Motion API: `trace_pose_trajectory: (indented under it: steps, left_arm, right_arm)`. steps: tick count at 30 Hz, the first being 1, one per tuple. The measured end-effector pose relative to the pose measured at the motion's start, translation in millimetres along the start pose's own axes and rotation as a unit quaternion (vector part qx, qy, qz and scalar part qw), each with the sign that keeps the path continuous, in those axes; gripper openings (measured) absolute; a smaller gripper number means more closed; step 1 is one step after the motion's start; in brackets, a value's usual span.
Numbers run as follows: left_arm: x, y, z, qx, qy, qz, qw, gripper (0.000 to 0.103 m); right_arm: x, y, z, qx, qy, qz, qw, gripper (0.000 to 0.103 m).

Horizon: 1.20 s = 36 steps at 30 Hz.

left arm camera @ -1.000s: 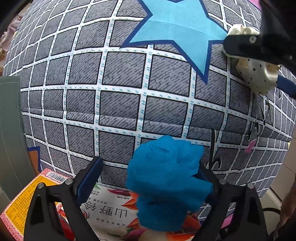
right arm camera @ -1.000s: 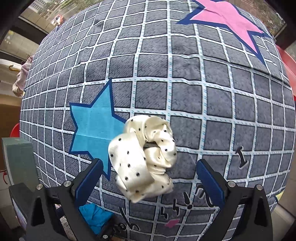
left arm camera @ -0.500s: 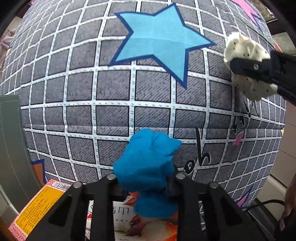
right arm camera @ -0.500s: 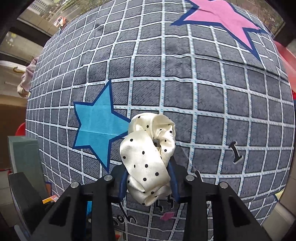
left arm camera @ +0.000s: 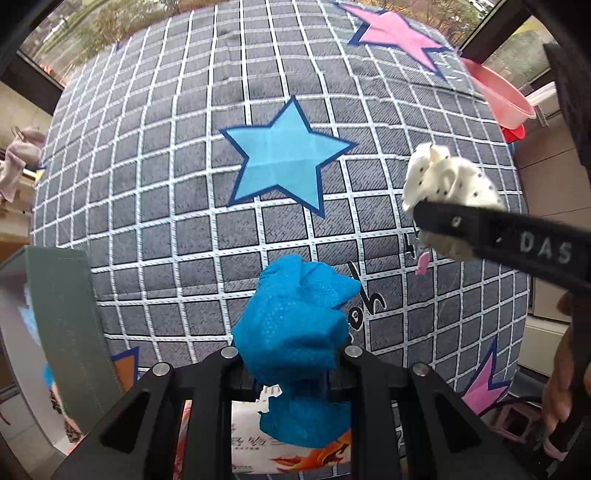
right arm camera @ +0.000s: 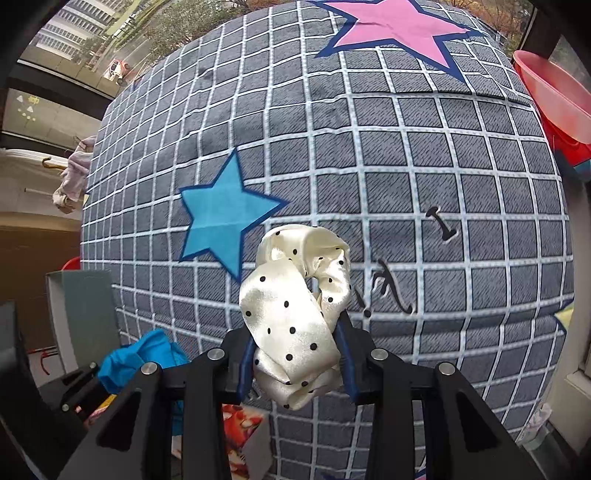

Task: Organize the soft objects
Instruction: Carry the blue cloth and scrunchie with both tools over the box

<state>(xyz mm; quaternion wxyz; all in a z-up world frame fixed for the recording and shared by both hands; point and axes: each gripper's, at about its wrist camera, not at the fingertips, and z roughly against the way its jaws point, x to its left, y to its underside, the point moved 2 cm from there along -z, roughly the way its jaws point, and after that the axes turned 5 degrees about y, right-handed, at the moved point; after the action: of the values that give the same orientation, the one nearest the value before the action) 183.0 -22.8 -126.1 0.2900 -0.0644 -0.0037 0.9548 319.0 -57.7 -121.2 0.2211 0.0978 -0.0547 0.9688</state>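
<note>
A bunched blue cloth (left arm camera: pixel 295 325) hangs above the grey checked quilt (left arm camera: pixel 184 206), pinched in my left gripper (left arm camera: pixel 290 373), which is shut on it. In the right wrist view a cream scrunchie with black dots (right arm camera: pixel 295 317) is squeezed between the blue pads of my right gripper (right arm camera: pixel 297 365), also lifted off the quilt (right arm camera: pixel 406 166). From the left wrist view, the same scrunchie (left arm camera: pixel 447 184) sits at the right in the right gripper (left arm camera: pixel 436 218). The blue cloth (right arm camera: pixel 144 358) shows low on the left in the right wrist view.
A grey-green box (left arm camera: pixel 66 332) stands at the quilt's left edge, with a printed bag (left arm camera: pixel 255 435) below the cloth. Pink and red basins (right arm camera: pixel 554 96) sit at the far right. A person's hand (left arm camera: pixel 557 369) holds the right gripper. Blue star (left arm camera: pixel 280 155) and pink star (right arm camera: pixel 391 26) mark the quilt.
Both grippers went from open around their items to shut on them. Each has since risen, carrying the blue cloth and the scrunchie up off the quilt.
</note>
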Motion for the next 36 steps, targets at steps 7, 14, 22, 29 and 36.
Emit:
trace_pose_trajectory:
  steps: [7, 14, 22, 29, 36]
  left_arm:
    - [2.3, 7.6, 53.9, -0.044, -0.002, -0.028, 0.9986, 0.023]
    - [29.4, 69.1, 75.2, -0.067, 0.009, -0.071, 0.9952, 0.024]
    - [46.3, 96.7, 89.3, -0.088, 0.025, -0.114, 0.9893, 0.024]
    - [51.2, 123.6, 106.7, -0.099, 0.033, -0.161, 0.9813, 0.024]
    - [67.9, 147.4, 118.6, -0.111, 0.037, -0.175, 0.9776, 0.024]
  right_arm:
    - [27.4, 23.5, 20.6, -0.012, -0.013, 0.002, 1.0, 0.039]
    - [53.1, 49.1, 37.1, -0.026, -0.012, -0.007, 1.0, 0.039]
    - [67.9, 91.7, 51.5, -0.032, 0.006, -0.028, 0.999, 0.039]
    - [77.0, 131.4, 58.1, -0.026, 0.023, -0.048, 0.998, 0.039]
    - [91.2, 163.0, 62.1, -0.022, 0.031, -0.062, 0.997, 0.039]
